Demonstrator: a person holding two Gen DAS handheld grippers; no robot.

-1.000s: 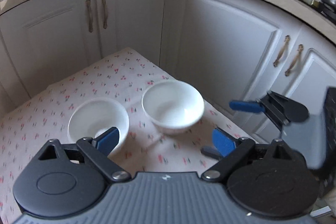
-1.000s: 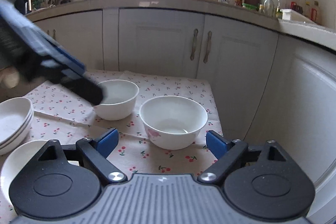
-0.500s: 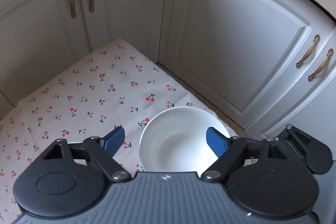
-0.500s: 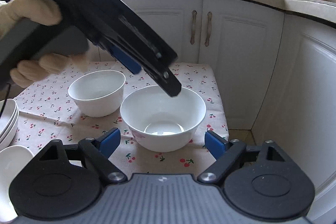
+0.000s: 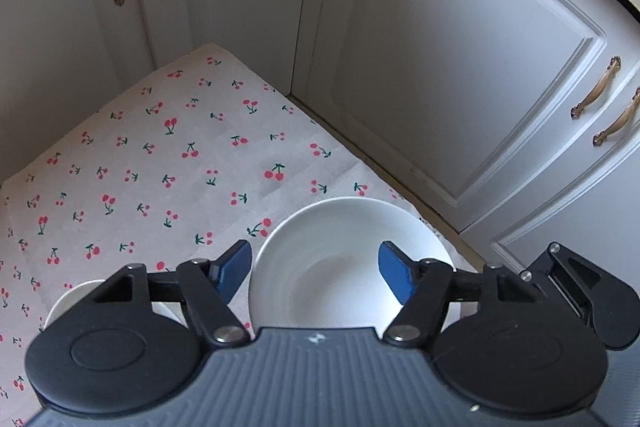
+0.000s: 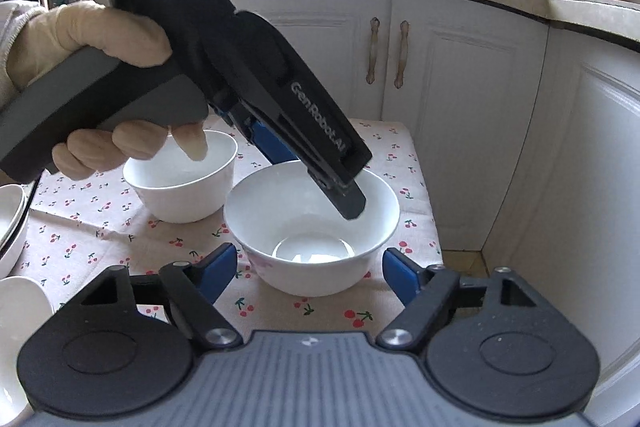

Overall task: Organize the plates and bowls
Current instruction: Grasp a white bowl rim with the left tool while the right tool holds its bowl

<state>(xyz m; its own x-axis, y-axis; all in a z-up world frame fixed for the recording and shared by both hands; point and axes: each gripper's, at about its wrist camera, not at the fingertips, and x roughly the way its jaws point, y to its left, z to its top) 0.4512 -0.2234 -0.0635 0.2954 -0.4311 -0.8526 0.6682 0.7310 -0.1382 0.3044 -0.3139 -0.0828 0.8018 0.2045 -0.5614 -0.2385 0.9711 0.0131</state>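
White round china bowl [image 6: 312,227] sits between both grippers. Left gripper [image 5: 316,267] is closing on its rim; right gripper [image 6: 308,267] is closing around it, not touching. Next, I think, pinch and lift onto the other bowl [image 6: 180,183].

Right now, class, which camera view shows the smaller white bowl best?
The right wrist view: the smaller white bowl stands nearly whole on the cloth, only its rim partly behind a gloved hand. The left wrist view shows just a sliver behind the gripper body.

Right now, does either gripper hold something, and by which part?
Nothing is held yet. The left gripper is closing astride the rim of the large bowl, one finger inside; the right gripper is closing, pads clear of it.
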